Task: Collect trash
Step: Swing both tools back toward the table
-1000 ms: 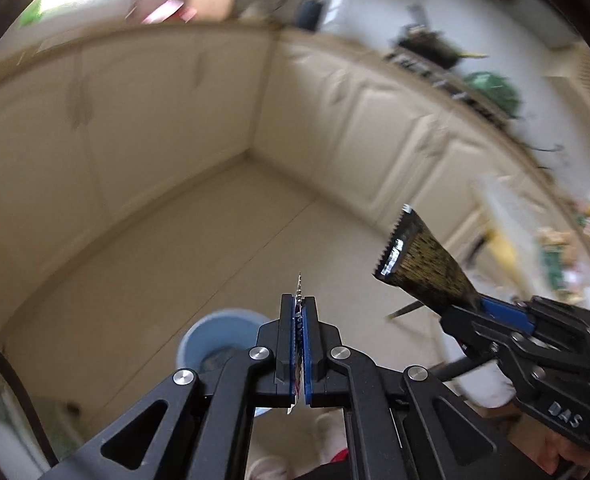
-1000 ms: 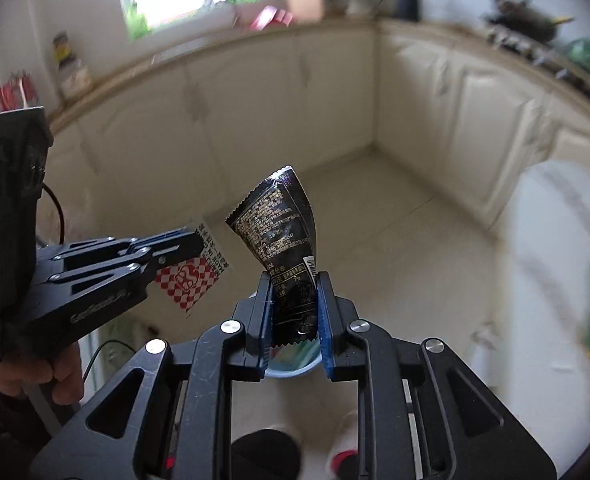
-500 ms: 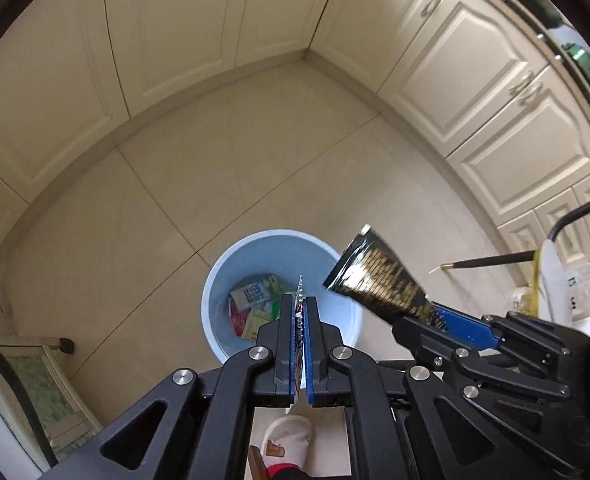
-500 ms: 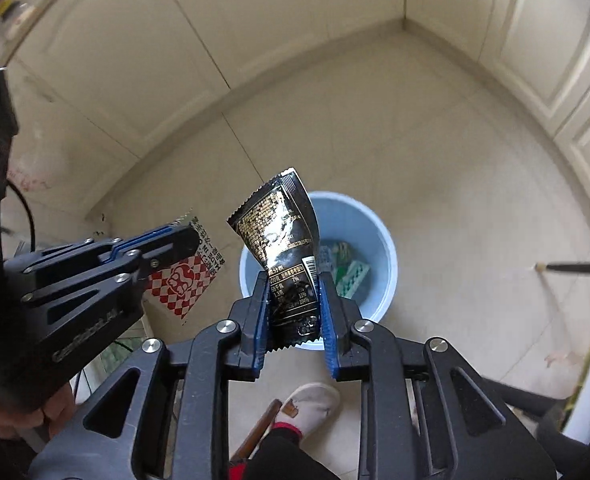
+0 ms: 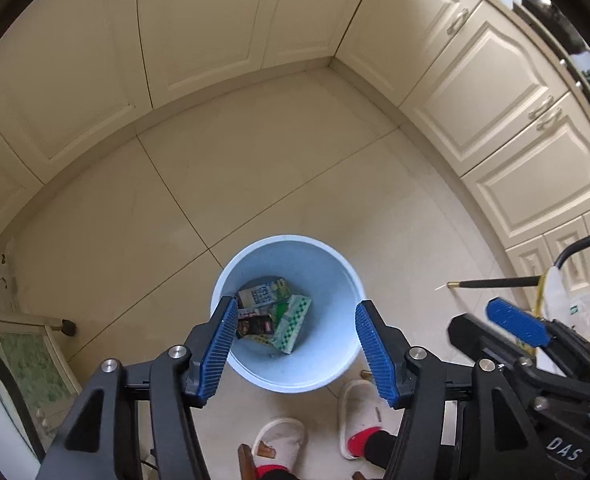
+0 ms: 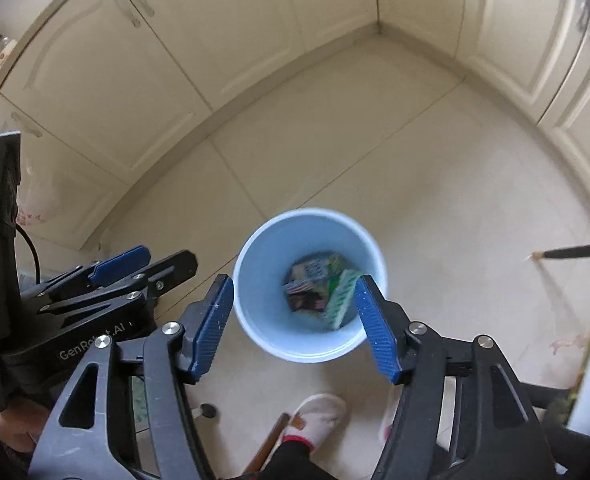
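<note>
Both grippers hung above the pale blue bin [image 5: 337, 276], pointing steeply down at it. The left gripper [image 5: 295, 354] had its blue ribbed pads spread well apart with nothing between them, jaws having just been opening, and you could look straight through the gap into the bin. Same deal for the right gripper [image 6: 293, 322]: jaws just opened, pads apart, nothing pinched.

The trash was all down at the bottom of the bin: a green-and-white checked packet [image 5: 293, 322] leaning toward the right side, a small carton with blue print [image 5: 261, 295] at the far side, and a dark wrapper [image 5: 255, 326] on the left, with a red-and-white scrap just beside it. In the right wrist view that pile was blurry, so I couldn't sort the pieces there.

The bin stood on the beige tiled floor [image 5: 255, 184], with cream cabinet doors [image 5: 199, 24] curving round the far side and the right. Near the bottom edge were the person's white slippers [image 5: 281, 444], just this side of the bin. A dark stick-like handle [image 5: 495, 282] lay off to the right.
</note>
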`<state>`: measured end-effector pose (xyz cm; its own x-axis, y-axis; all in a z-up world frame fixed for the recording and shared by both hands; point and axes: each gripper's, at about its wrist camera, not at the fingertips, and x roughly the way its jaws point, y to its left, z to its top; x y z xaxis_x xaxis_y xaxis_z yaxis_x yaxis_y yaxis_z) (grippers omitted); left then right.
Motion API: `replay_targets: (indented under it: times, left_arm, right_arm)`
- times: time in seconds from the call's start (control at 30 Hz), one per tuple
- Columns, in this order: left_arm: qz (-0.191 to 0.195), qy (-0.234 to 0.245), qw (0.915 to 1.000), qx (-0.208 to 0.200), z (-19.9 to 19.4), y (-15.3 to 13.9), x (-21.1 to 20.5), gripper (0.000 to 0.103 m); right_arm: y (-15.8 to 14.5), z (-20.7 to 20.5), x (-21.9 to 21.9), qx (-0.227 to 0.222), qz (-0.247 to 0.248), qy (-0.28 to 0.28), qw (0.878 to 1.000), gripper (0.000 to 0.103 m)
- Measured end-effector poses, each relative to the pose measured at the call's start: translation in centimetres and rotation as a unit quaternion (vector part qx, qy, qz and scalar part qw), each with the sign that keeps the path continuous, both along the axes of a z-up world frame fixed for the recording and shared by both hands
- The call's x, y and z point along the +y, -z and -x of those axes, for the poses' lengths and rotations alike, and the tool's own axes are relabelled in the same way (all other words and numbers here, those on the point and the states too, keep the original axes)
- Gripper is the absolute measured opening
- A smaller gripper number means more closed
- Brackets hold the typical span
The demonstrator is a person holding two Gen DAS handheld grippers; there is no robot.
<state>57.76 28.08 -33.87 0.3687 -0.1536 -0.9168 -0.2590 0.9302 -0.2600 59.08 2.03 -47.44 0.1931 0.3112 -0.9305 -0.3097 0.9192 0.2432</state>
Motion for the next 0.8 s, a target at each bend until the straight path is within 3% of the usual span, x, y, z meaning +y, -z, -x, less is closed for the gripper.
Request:
replay_targets:
  times: [0.13,0.2,0.3,0.43,0.53,0.63,0.8]
  left_arm:
    - [-0.032,-0.010,0.9990,-0.028,1.6,-3.5,-1.2,0.060]
    - [-0.052,-0.017,0.9971,-0.052,2.8,-6.1,-2.1,0.062]
    - [-0.069,-0.021,0.9918,-0.105,4.7,-10.5,-3.5,0.069]
    - [-0.096,-0.020,0.9777,-0.185,7.9,-16.5,-6.7,0.082]
    - [-0.114,-0.011,0.9636,-0.242,10.8,-20.3,-10.1,0.089]
    - [-0.137,-0.004,0.9468,-0.291,14.3,-23.4,-14.5,0.097]
    - [-0.176,0.011,0.9084,-0.379,21.2,-26.6,-21.0,0.102]
  right_arm:
    - [-4.6,2.0,-0.8,-0.049,0.016,0.002,0.999,0.074]
    - [-7.2,2.6,-0.9,-0.080,0.026,0.008,0.996,0.086]
    - [-11.8,4.5,-2.0,-0.131,0.022,0.012,0.991,0.089]
    - [-17.7,7.2,-3.6,-0.194,0.013,0.027,0.980,0.095]
    - [-22.5,10.1,-4.7,-0.249,0.015,0.042,0.967,0.103]
    - [-26.5,12.7,-6.0,-0.297,0.013,0.052,0.953,0.103]
    - [-33.7,17.2,-9.3,-0.363,0.004,0.079,0.928,0.103]
